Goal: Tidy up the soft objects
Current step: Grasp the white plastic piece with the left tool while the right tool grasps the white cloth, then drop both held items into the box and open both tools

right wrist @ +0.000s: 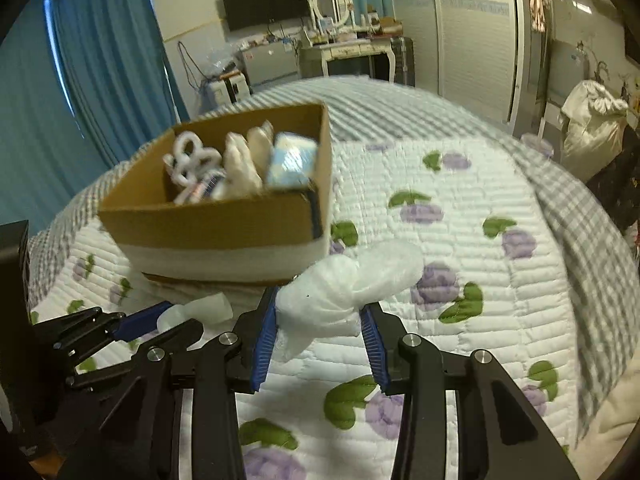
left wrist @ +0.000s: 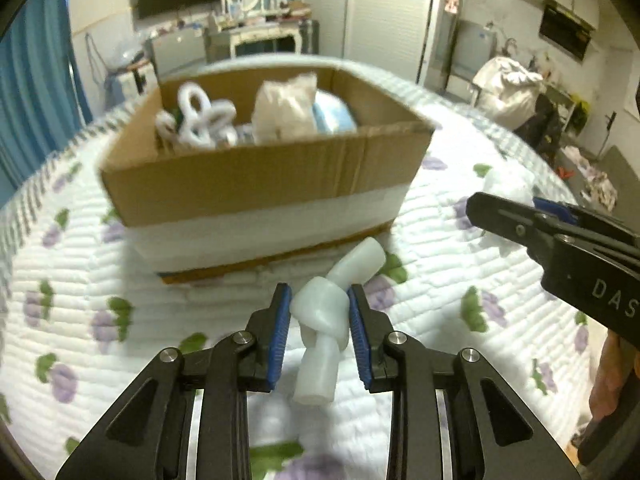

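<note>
Knotted foam (left wrist: 323, 312) clamped in my left gripper (left wrist: 319, 322); right gripper (right wrist: 320, 334) grips a blurred white plastic wad (right wrist: 344, 292), both near the box (left wrist: 256, 184) on the quilt (left wrist: 80, 280).

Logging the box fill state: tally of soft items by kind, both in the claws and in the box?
Knotted white foam tube, in left claw: 1
White crinkled plastic bundle, in right claw: 1
In the cardboard box:
White looped fluffy item: 1
White stuffed bags: 2
Blue-white soft pack: 1
Total: 6; more may lie hidden.
</note>
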Tool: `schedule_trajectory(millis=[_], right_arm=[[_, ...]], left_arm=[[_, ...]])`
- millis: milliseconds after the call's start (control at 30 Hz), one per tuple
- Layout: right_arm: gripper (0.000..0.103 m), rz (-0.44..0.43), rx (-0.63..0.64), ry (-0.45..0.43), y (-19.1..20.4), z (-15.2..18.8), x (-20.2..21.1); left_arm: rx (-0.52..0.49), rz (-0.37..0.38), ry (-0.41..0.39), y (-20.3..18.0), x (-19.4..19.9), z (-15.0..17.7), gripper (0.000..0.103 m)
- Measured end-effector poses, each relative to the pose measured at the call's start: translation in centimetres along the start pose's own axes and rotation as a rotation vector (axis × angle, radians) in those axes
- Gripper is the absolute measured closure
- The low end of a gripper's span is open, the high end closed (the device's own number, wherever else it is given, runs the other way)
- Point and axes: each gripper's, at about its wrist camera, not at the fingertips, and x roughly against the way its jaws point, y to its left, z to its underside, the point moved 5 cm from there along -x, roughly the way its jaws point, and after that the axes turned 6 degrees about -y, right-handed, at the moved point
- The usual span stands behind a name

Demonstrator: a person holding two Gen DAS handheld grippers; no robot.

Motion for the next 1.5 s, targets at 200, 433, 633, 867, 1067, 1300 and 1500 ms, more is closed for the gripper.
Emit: schedule_trajectory(millis=[200, 433, 633, 867, 1067, 1300, 1500], right_arm=[[0.064, -0.039, 0.027, -0.074, 2.3, -2.6, 4.4], [0.064, -0.059, 0.058, -0.141, 3.8, -6.4, 7.4], [0.064, -0.070, 0.097, -0.177, 4.8, -10.3, 7.4], [0.064, -0.080, 0.133, -0.179, 5.6, -14.4, 3.5], [0.064, -0.095, 0.149, -0.139, 6.1, -15.9, -1.7], [0.064, -0.115, 0.109, -0.061, 5.1, -15.3, -8.6], [0.063, -0.113, 0.089, -0.009, 4.3, -14.4, -12.8]], left_arm=[[-0.012, -0.028, -0.088, 0.1, 4.9, -2.0, 0.075], [-0.022, -0.062, -0.173, 1.4, 8.3, -5.2, 0.075], [-0.010, -0.077, -0.226, 3.0, 8.4, -8.3, 0.075], [-0.011, -0.105, -0.252, 5.2, 5.8, -11.6, 0.075], [-0.018, -0.111, -0.227, 6.0, 1.6, -12.9, 0.075], [0.008, -0.110, -0.141, 7.1, -4.5, -12.1, 0.075], [0.012, -0.107, -0.097, 7.5, -6.8, -11.4, 0.074]])
